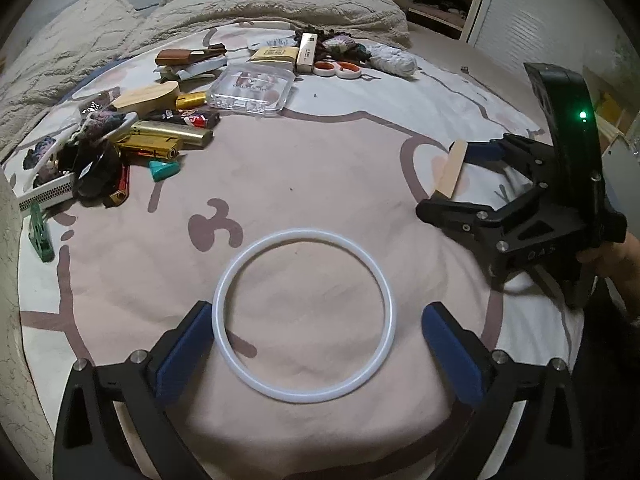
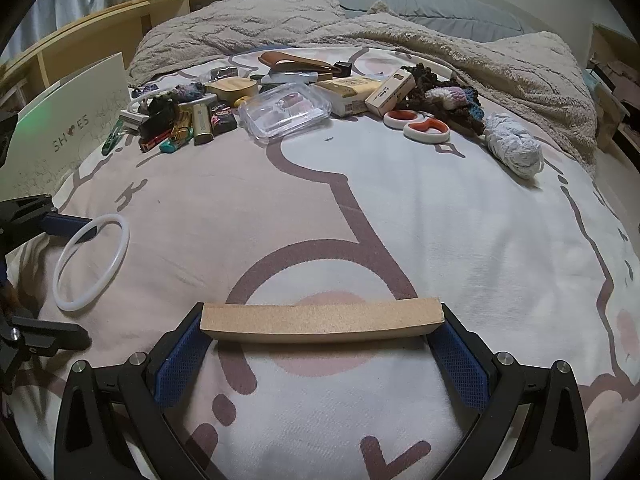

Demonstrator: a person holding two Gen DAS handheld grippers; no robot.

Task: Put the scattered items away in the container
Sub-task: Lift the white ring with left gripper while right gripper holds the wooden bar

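Observation:
A white ring lies flat on the pink bedsheet between the open fingers of my left gripper; it also shows in the right wrist view. My right gripper spans a long tan wooden block, both pads touching its ends; the block and right gripper show at the right of the left wrist view. A clear plastic container sits at the back among scattered items; it also shows in the right wrist view.
Lighters, dark crochet pieces, a green clip, orange-handled scissors, small boxes, a white yarn bundle and a brown case lie along the back. A shoe box stands left. A fluffy blanket lies behind.

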